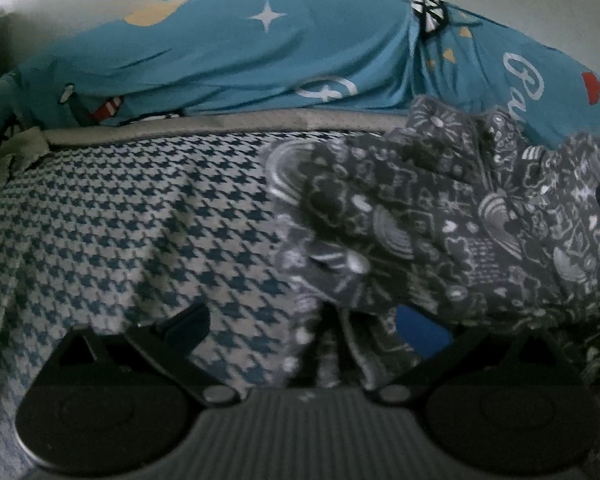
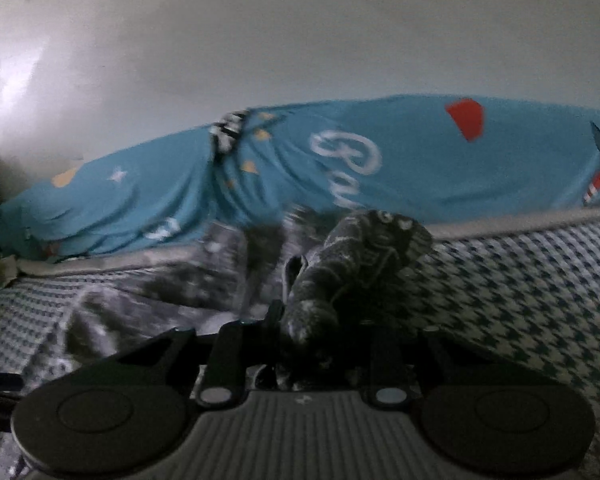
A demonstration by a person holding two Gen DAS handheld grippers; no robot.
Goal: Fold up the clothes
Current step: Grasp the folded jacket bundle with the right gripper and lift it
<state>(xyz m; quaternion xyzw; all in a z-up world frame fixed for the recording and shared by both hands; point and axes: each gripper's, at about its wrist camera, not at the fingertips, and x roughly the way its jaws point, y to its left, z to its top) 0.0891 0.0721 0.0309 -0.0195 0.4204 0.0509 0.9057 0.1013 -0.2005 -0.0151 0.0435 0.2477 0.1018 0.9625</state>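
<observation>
The right gripper [image 2: 320,344] is nearly closed, pinching a bunched fold of the dark patterned garment [image 2: 364,256], which rises straight ahead of its fingers. The left gripper [image 1: 300,344] stands wide; cloth hangs between its fingers, grip unclear. The garment spreads rightward over the houndstooth bedcover [image 1: 120,240]. A blue sheet [image 1: 240,60] lies behind.

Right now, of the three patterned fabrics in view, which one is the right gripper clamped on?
The dark grey garment with white doodle print, bunched between the right gripper, not the houndstooth cover or blue sheet.
</observation>
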